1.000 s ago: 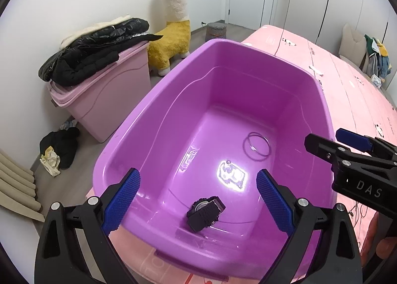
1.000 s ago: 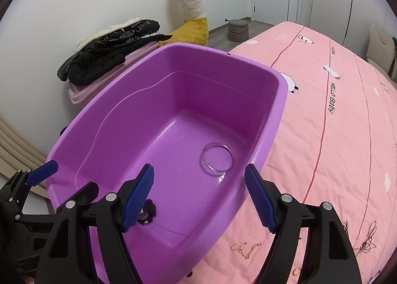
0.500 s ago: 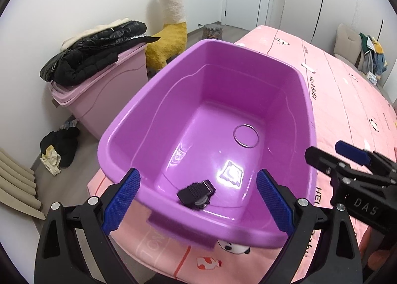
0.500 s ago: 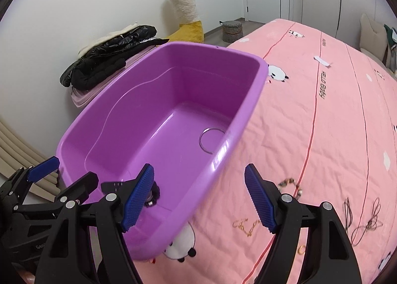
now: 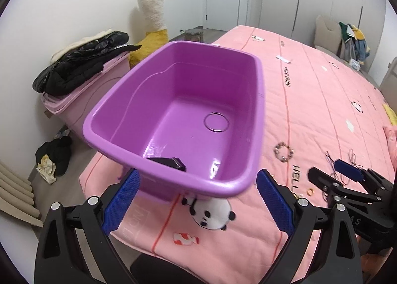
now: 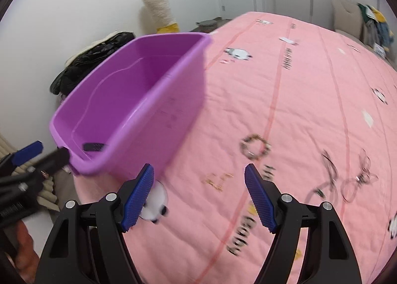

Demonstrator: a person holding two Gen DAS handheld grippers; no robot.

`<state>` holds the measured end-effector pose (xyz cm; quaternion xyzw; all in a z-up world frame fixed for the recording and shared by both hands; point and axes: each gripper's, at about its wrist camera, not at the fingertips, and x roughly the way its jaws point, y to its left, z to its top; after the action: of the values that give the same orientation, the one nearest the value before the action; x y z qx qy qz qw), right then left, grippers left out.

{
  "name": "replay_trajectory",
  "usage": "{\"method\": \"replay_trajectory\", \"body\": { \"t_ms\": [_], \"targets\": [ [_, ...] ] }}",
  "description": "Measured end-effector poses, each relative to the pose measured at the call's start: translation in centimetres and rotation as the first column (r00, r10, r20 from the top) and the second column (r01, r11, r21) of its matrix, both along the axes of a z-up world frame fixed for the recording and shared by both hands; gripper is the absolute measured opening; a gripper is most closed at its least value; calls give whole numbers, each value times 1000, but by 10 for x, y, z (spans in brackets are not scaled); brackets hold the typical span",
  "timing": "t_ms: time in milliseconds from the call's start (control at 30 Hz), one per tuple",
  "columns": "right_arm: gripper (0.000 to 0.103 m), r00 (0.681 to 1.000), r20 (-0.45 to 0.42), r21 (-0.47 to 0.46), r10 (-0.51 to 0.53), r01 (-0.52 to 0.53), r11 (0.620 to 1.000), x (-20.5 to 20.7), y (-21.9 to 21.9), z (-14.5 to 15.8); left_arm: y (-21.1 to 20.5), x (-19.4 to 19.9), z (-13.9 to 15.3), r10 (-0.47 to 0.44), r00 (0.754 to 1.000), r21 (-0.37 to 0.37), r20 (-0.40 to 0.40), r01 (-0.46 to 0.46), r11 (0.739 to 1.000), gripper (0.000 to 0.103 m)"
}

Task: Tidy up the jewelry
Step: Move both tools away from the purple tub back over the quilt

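Purple plastic tub (image 5: 250,100) sits on the pink bed (image 5: 322,100), holding a bangle (image 5: 216,122) and a dark watch (image 5: 168,162). Both the left gripper (image 5: 196,197) and right gripper (image 6: 198,197) have fingers spread, empty. Next pick, likely the beaded bracelet (image 6: 255,150): straddle one edge, press lightly into the quilt. Right view is blurred; the thin chains (image 6: 347,180) are hard to separate.

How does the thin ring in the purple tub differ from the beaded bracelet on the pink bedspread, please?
The thin ring is a plain, smooth hoop; the beaded bracelet is chunky and made of many small beads. The ring lies inside the purple tub, already sorted; the bracelet lies outside it on the pink bedspread. Both are round loops lying flat, and neither is held.
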<state>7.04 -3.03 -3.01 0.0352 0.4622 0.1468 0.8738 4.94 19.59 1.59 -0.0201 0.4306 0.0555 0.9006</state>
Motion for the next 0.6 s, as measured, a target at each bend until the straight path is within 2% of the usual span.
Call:
{"method": "replay_trajectory", "body": {
  "t_ms": [100, 267, 400, 600],
  "targets": [
    [72, 999, -1, -18, -50, 50, 999, -15, -30, -4, -14, -10, -1, -21, 1000, -8, 4, 21, 1000, 93],
    [72, 991, 1, -46, -132, 132, 990, -56, -86, -9, -50, -21, -13, -108, 994, -28, -20, 107, 994, 93],
    [72, 977, -2, -47, -212, 212, 976, -89, -131, -16, -86, -27, -30, -167, 985, -46, -47, 165, 985, 93],
    [72, 952, -3, -102, -305, 303, 948, -123, -191, -35, -144, -40, -60, -221, 973, -80, -64, 215, 973, 93]
  ]
}}
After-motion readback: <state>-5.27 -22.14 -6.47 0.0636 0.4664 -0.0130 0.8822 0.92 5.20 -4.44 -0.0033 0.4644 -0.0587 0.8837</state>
